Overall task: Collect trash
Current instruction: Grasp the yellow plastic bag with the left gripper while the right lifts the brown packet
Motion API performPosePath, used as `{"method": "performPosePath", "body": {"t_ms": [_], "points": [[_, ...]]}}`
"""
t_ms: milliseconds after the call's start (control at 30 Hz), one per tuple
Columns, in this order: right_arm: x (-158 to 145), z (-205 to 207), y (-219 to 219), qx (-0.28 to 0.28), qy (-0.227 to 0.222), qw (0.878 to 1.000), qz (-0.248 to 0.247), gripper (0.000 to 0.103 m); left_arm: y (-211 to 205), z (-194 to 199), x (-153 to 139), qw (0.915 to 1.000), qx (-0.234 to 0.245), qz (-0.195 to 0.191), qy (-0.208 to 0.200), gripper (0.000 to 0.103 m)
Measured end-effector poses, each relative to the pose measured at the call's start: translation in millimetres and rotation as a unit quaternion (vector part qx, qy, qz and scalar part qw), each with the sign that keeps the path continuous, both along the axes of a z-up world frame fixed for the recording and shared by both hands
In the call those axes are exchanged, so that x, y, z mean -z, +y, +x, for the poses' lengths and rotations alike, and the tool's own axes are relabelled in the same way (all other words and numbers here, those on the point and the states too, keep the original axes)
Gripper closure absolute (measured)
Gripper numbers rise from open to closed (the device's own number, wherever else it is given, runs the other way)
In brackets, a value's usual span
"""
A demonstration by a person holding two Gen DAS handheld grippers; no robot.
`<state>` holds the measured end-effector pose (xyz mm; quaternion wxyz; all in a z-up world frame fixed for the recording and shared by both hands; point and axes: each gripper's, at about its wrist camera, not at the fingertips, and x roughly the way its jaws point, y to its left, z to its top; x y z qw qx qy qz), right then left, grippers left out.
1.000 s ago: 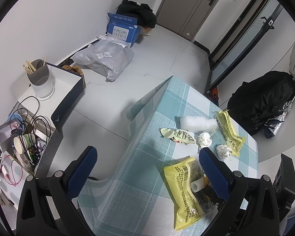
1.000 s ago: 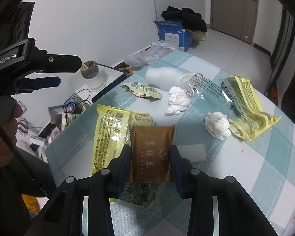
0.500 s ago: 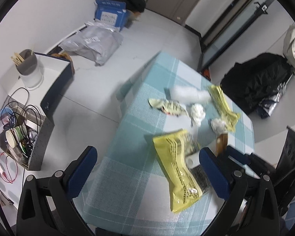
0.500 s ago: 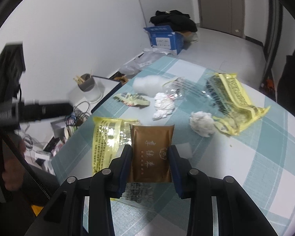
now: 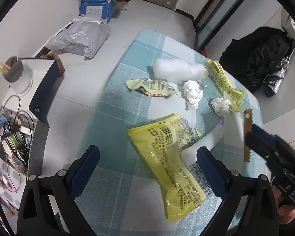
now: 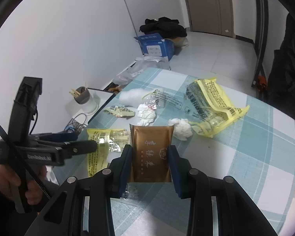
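My right gripper (image 6: 149,153) is shut on a brown sachet (image 6: 152,149) and holds it above the checked table (image 6: 245,157); the sachet shows edge-on in the left wrist view (image 5: 247,135). My left gripper (image 5: 147,157) is open, hovering over a yellow wrapper (image 5: 171,157), which also shows in the right wrist view (image 6: 102,143). More trash lies beyond: a small yellow-green wrapper (image 5: 153,87), two crumpled tissues (image 5: 192,94) (image 5: 221,106), a white foam wad (image 5: 175,69), a second yellow wrapper (image 5: 224,82).
Left of the table stands a white box (image 5: 35,82) with a cup of sticks (image 5: 13,70), and a bin of cables (image 5: 11,137). A grey bag (image 5: 82,37) and blue carton (image 5: 96,5) lie on the floor. A black bag (image 5: 259,55) sits behind.
My left gripper has moved in over the table toward the near yellow wrapper. My right gripper has lifted the brown sachet higher and pulled back a little.
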<state>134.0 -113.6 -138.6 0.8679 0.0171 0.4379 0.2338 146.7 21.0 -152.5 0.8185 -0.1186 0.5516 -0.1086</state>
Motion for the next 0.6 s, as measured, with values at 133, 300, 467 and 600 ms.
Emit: {"method": "performPosePath", "body": {"t_ms": [133,300,467,600], "points": [[-4.4,-2.5,-8.1,0.006,-0.003,1.0,0.006,0.067,-6.4,2.3,3.4,0.9997,0.007,0.024,-0.001,0.012],[-8.7,-4.4,-17.1,0.012,-0.005,1.0,0.011,0.067,-6.0,1.3,2.1,0.9996,0.002,0.028,-0.009,0.022],[-8.5,-3.3,-23.5,0.015,-0.002,1.0,0.011,0.067,-15.4,3.2,2.0,0.9989,0.015,0.042,-0.015,0.039],[-6.6,-3.1,-27.8,0.019,0.002,1.0,0.009,0.067,-25.5,4.0,1.1,0.9974,0.03,0.062,-0.021,0.061]]}}
